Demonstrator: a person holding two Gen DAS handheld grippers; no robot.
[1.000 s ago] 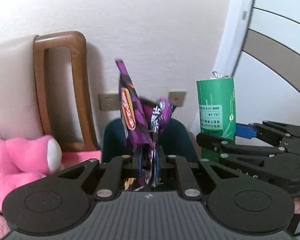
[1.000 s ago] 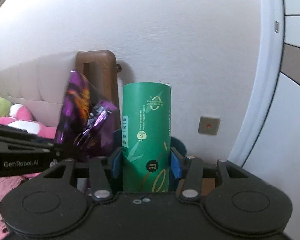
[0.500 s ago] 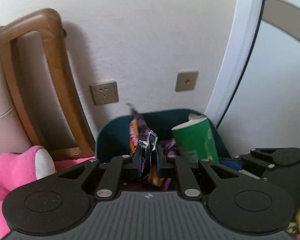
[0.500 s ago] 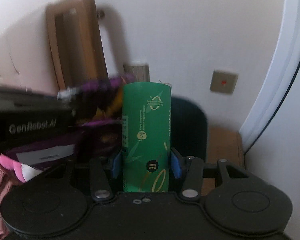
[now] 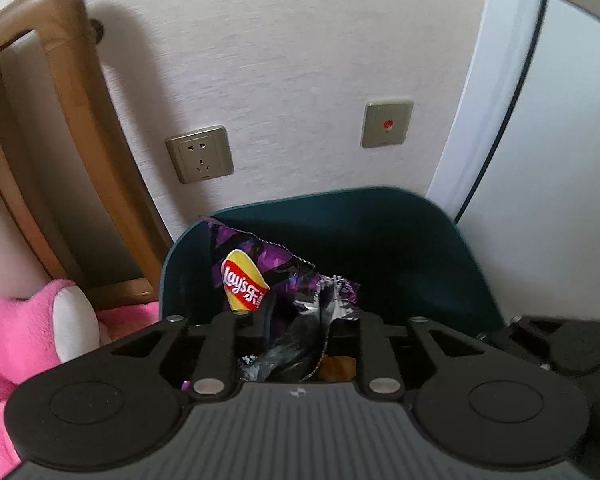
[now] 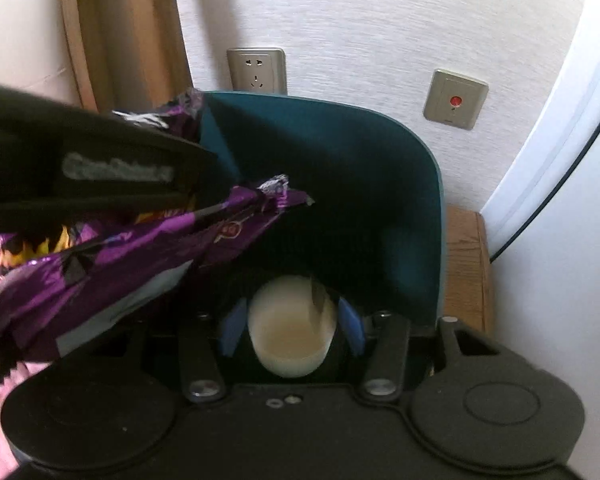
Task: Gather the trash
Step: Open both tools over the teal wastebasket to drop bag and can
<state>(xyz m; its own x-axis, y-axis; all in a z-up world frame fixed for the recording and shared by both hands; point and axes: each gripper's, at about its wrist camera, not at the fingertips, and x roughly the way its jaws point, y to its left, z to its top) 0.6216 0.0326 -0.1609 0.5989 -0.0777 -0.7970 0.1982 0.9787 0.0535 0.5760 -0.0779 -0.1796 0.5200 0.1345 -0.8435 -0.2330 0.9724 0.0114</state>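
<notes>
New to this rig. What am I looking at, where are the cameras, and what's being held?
There is no robot arm: a person carries a handheld two-finger gripper in each hand. Each gripper has a fisheye camera looking forward along its fingers, so the black shape at the bottom of each picture is the gripper itself.

In the left wrist view, the left gripper is over a teal bin standing against the wall. A purple chip bag sits between its jaws, which are opening.

In the right wrist view, the right gripper is over the same bin. The pale end of a round container lies between its blue pads. I cannot tell whether they press on it.

A pink plush toy lies to the left.
</notes>
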